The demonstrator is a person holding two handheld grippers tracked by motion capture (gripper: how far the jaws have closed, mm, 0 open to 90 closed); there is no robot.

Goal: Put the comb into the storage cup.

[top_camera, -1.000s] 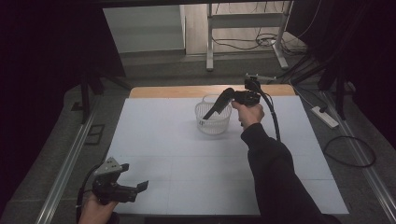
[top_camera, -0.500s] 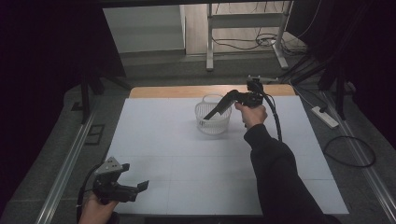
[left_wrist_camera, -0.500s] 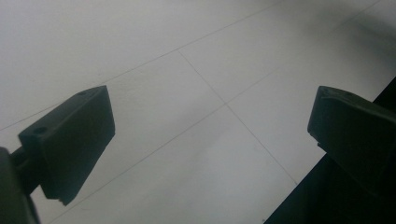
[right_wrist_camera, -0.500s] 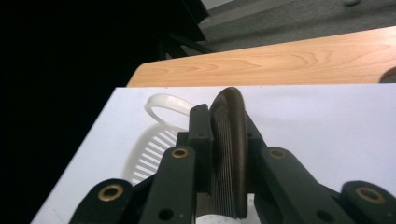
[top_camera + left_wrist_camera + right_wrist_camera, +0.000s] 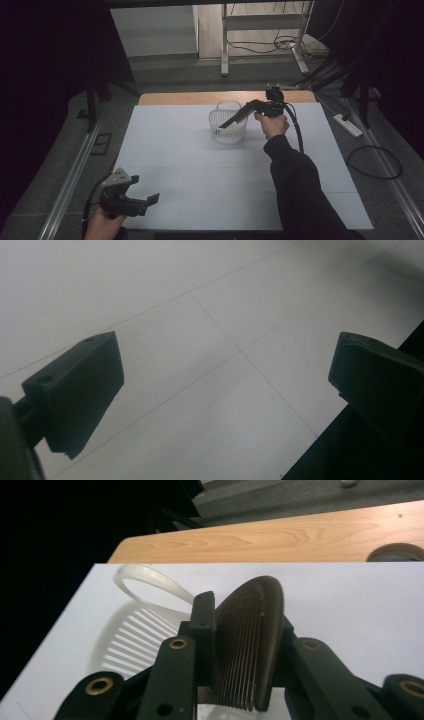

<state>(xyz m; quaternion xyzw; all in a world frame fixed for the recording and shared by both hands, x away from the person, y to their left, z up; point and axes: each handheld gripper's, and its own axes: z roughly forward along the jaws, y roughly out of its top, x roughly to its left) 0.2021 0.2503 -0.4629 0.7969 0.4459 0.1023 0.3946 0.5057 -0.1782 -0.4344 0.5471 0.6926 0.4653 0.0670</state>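
My right gripper [image 5: 223, 125] points down to the left over a white slatted basket [image 5: 228, 131] at the back of the table. In the right gripper view a dark brown comb [image 5: 250, 645] with fine teeth stands on edge between the two black jaws of this gripper [image 5: 245, 615]. The jaws have just been opening, with the comb still between them and touching both. The basket [image 5: 132, 625] and its loop handle [image 5: 145, 582] lie just beyond. My left gripper [image 5: 145, 191] rests at the table's front left, open with nothing in it [image 5: 225, 375].
The white table sheet [image 5: 200, 170] ends in a bare wooden strip [image 5: 200, 97] at the back. A metal rail [image 5: 70, 175] runs along the left side. A power strip [image 5: 347, 125] and cables lie on the floor to the right.
The right hand has shifted slightly to the right above the basket. The left hand has stayed where it was.
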